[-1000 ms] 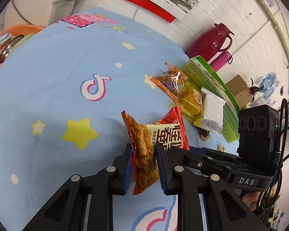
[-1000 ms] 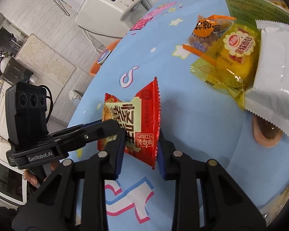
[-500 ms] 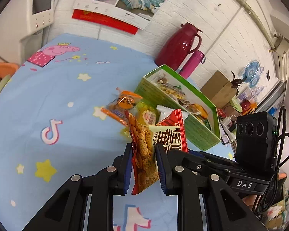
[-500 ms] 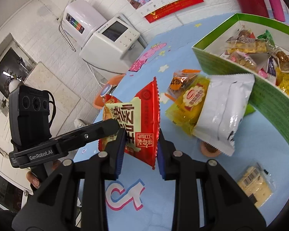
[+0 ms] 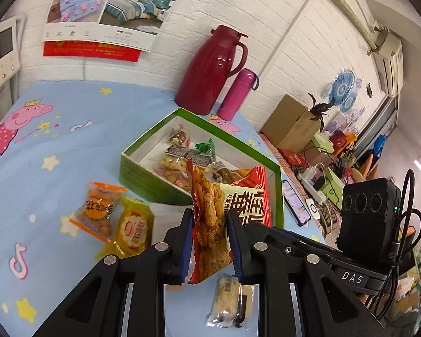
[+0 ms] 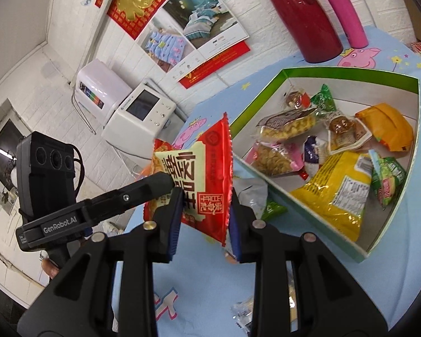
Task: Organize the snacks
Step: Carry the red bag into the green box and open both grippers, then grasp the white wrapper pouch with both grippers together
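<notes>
Both the left gripper (image 5: 209, 241) and right gripper (image 6: 203, 221) pinch the red snack bag (image 6: 207, 174) aloft just near the green box (image 6: 390, 84); carry it level over the rim before releasing.

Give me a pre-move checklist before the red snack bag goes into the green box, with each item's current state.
1. Left tongs shut on the red snack bag: ok.
2. Right tongs shut on the same bag: ok.
3. Bag lifted clear of the blue tablecloth: ok.
4. Green box open with bare floor free, near its far corner: ok.
5. Bag already over the box opening: not ok; it hangs in front of the near wall.
6. Loose packets left on the cloth, the orange packet and yellow packet: not ok, these wait outside the box.
</notes>
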`<act>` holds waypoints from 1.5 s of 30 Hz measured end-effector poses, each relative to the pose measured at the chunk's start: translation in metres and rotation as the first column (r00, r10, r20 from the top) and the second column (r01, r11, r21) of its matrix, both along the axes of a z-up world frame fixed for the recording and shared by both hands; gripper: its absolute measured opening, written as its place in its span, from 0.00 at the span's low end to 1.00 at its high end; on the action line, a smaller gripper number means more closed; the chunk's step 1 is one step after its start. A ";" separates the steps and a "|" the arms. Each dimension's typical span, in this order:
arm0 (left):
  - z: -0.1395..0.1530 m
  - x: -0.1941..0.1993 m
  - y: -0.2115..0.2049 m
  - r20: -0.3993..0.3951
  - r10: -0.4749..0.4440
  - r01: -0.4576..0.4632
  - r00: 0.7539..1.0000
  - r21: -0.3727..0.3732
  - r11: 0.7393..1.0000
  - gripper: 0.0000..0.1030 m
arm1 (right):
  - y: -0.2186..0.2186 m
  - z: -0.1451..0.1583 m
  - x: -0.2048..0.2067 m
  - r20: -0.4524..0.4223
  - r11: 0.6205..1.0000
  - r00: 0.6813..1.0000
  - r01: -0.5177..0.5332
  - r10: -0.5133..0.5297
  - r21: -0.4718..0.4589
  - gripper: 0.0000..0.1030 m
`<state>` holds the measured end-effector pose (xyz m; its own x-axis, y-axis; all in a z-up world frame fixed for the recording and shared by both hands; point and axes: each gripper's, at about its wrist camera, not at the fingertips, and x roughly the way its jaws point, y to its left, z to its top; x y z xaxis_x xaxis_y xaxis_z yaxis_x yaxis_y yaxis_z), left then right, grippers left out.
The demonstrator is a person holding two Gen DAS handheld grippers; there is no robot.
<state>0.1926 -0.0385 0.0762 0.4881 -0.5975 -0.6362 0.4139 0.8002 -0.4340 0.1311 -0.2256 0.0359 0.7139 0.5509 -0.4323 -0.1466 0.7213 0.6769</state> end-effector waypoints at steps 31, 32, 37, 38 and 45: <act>-0.031 0.052 -0.065 0.018 0.028 -0.030 0.999 0.121 0.992 0.84 | -0.081 -0.023 0.008 0.037 0.922 0.951 0.308 -0.308 -0.236 0.73; -0.030 0.050 -0.061 0.014 0.033 -0.034 0.999 0.120 0.992 0.84 | -0.078 -0.021 0.006 0.044 0.924 0.952 0.305 -0.304 -0.231 0.73; -0.023 0.030 -0.034 -0.008 0.053 -0.052 0.999 0.097 0.994 0.84 | -0.055 -0.008 -0.009 0.088 0.934 0.962 0.274 -0.260 -0.228 0.73; -0.021 0.024 -0.029 -0.005 0.058 -0.057 0.998 0.098 0.994 0.84 | -0.050 -0.007 -0.013 0.090 0.936 0.964 0.264 -0.250 -0.233 0.73; -0.017 -0.014 0.000 0.008 0.051 -0.052 0.999 0.117 0.992 0.84 | -0.009 -0.007 -0.042 0.090 0.948 0.984 0.174 -0.155 -0.267 0.73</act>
